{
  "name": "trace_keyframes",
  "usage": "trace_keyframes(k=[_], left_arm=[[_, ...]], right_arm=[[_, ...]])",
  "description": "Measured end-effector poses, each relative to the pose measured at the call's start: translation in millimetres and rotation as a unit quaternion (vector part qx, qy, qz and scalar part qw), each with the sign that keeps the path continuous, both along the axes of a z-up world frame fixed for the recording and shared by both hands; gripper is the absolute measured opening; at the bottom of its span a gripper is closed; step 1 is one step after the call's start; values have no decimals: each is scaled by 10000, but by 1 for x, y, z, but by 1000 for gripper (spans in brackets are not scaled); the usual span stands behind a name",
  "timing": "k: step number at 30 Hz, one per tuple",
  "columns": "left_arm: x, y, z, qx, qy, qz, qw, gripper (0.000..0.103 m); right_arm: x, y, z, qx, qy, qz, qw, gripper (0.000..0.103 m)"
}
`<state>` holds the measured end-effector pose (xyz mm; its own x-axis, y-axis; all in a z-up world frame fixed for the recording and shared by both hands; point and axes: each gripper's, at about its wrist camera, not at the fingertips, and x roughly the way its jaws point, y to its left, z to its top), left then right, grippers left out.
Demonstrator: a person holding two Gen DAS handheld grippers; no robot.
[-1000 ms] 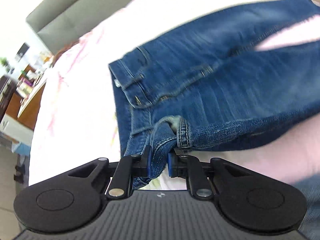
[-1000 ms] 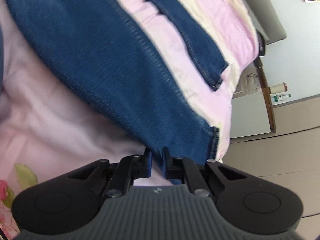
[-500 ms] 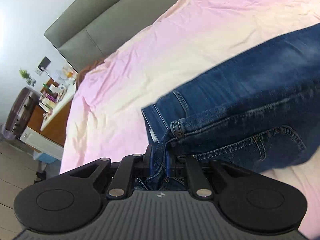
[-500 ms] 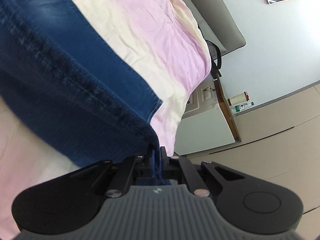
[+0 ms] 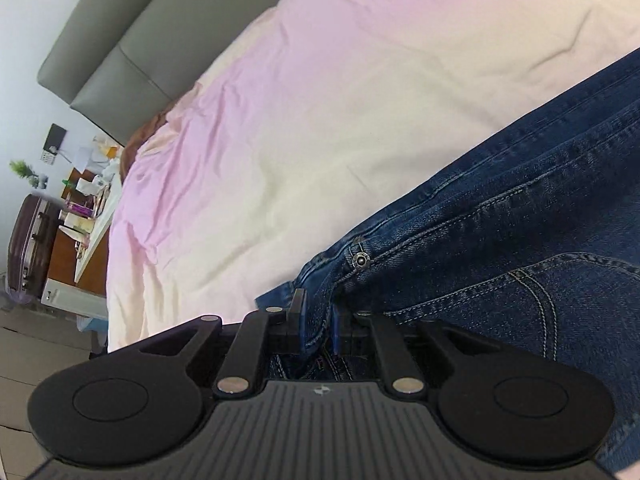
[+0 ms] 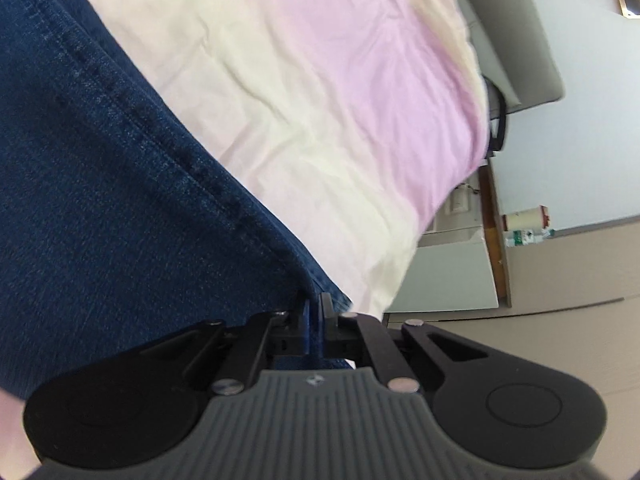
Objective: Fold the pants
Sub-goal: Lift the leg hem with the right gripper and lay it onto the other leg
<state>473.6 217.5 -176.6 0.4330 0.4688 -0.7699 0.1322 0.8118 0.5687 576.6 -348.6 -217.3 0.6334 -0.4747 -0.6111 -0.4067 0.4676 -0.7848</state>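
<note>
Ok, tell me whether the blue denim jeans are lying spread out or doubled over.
Doubled over, at least at the waist: the blue denim jeans show stacked denim layers there, with the back pocket on top. Their full length is out of view.

Dark blue denim pants (image 5: pixel 520 220) carry lighter tan contrast stitching and a silver metal rivet (image 5: pixel 361 259). The wrinkled cotton bed sheet (image 5: pixel 320 100) shows broad pink and cream bands. The padded headboard (image 5: pixel 120 52) is plain grey.

left gripper (image 5: pixel 318 322) angled down, jaws nearly shut, pads pinching jeans (image 5: pixel 500 248) at waistband, right gripper (image 6: pixel 315 322) tilted down less steeply, jaws fully shut, clamped on denim edge
</note>
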Motion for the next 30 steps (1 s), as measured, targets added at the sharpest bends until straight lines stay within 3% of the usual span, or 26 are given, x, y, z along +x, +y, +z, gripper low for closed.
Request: trace_keyframes(k=[5,9,16,19,23,27,30], left_arm=[[11,4,-33,16,149,-4,9999,13],[5,4,-35,-30,-47,63,10000,13],[-19,-2,4,-111,-567,44,9983,13],[-30,-2,24,-185,-645,-17,9977,13],[-22,-4,41,-3,-623,-202,9979,12],[12,0,14,76,-228,-151,9996,12],[31,-3,-13,205,-155,-154,9996,12]], right_arm=[[29,-4,-39,40,347,-142,9993,0],[33,-5,-50,40,345,-108,9993,0],[11,-2,-28,16,179,-70,9998,0],[-2,-3,-13,-87,182,21,9998,0],[-8,-1,15,-118,41,55,9999,0],[14,3,27,-8,-44,-215,9998,0],[29,12,-3,-332,173,-250,9990,0]])
